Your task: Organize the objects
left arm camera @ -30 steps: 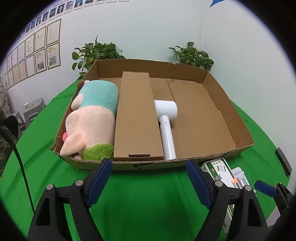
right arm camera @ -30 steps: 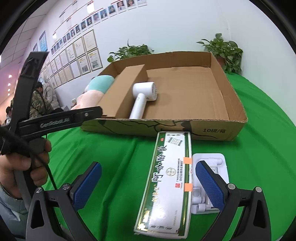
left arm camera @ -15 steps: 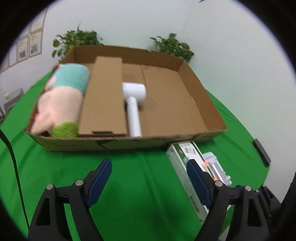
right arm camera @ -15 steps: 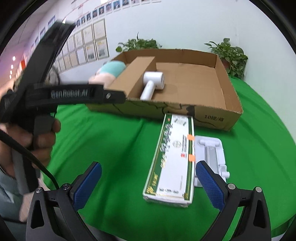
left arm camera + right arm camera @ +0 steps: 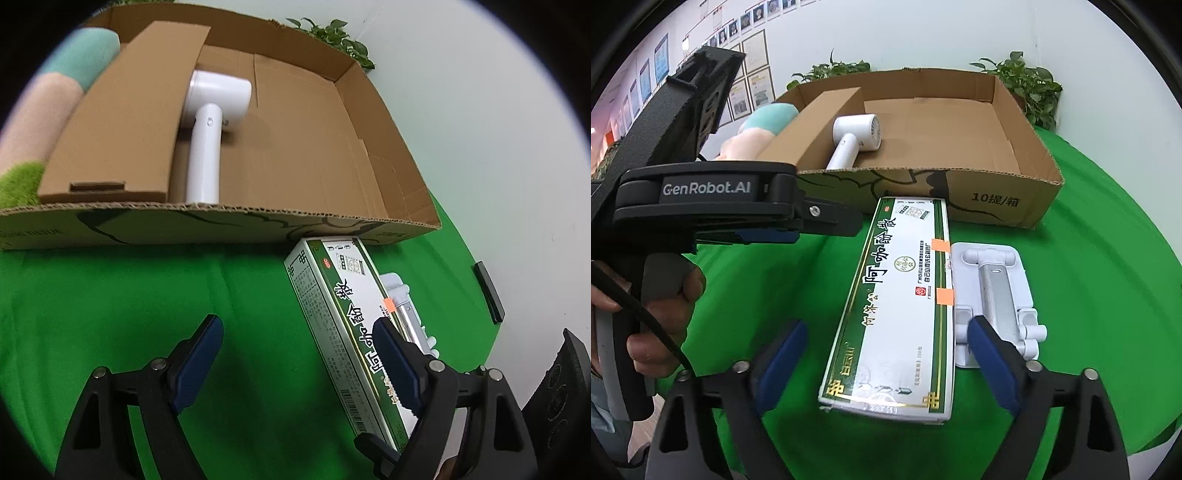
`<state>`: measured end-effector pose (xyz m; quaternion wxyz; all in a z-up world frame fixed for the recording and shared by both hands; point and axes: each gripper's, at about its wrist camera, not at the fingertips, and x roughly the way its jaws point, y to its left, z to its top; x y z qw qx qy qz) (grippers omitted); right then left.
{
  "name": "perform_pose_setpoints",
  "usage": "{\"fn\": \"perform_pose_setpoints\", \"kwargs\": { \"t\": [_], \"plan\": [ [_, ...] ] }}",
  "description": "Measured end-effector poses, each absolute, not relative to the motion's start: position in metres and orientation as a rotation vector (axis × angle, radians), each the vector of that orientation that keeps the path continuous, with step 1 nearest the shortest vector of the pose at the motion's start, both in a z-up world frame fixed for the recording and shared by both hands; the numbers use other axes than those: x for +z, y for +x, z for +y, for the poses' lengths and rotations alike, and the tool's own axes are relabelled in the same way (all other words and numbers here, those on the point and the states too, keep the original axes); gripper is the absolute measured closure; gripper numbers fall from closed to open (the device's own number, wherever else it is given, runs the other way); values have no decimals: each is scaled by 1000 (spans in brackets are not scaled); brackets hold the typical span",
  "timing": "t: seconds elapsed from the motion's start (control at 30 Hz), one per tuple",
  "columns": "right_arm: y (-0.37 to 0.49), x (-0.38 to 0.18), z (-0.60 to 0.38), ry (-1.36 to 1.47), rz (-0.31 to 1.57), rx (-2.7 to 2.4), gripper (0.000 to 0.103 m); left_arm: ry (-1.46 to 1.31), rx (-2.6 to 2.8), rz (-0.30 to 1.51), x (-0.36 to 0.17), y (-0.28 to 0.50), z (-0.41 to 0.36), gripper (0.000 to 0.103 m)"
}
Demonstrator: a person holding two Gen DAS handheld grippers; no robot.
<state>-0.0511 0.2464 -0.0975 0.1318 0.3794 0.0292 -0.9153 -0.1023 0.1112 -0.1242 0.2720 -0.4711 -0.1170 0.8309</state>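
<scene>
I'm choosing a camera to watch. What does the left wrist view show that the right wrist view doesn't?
Left wrist only: a black bar on the cloth and the toy's green tuft.
Right wrist only: the hand holding the left tongs, framed papers on the wall.
Both: cardboard box, hair dryer, green-white carton, white stand.
</scene>
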Motion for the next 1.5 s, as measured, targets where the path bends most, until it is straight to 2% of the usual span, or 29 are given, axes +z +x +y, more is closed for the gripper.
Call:
{"fn": "perform_pose_setpoints", "kwargs": {
  "t": [0.13, 0.4, 0.5, 0.6, 0.63, 0.7, 0.77, 0.83, 0.93, 1.1, 1.23, 1.5],
  "plan": [
    [-54, -101, 241, 1110, 112, -2646, 36, -1287, 2203, -323, -132, -104, 114, 20],
    [-43, -98, 222, 1070, 115, -2554, 37, -1289, 2173, -321, -135, -94, 110, 20],
    [-38, -95, 215, 1036, 120, -2517, 34, -1284, 2168, -308, -134, -88, 107, 20],
    [-39, -96, 213, 1027, 117, -2507, 18, -1281, 2167, -313, -134, -84, 104, 20],
    [-40, -96, 214, 1027, 110, -2507, 17, -1278, 2168, -315, -134, -83, 103, 20],
    [-41, -98, 215, 1037, 94, -2500, 17, -1273, 2172, -315, -135, -81, 104, 21],
    [-41, -99, 214, 1039, 96, -2493, 18, -1273, 2175, -313, -135, -81, 104, 28],
    [-41, -99, 212, 1037, 109, -2484, 24, -1273, 2162, -316, -136, -81, 105, 34],
    [-39, -100, 208, 1040, 139, -2483, 32, -1272, 2154, -325, -136, -82, 106, 35],
    [-40, -100, 208, 1057, 115, -2485, 34, -1275, 2151, -343, -136, -81, 103, 38],
    [-43, -99, 217, 1081, 11, -2465, 35, -1271, 2153, -360, -134, -82, 99, 44],
    [-42, -98, 225, 1078, -98, -2433, 35, -1266, 2155, -363, -132, -80, 94, 44]
  ]
}}
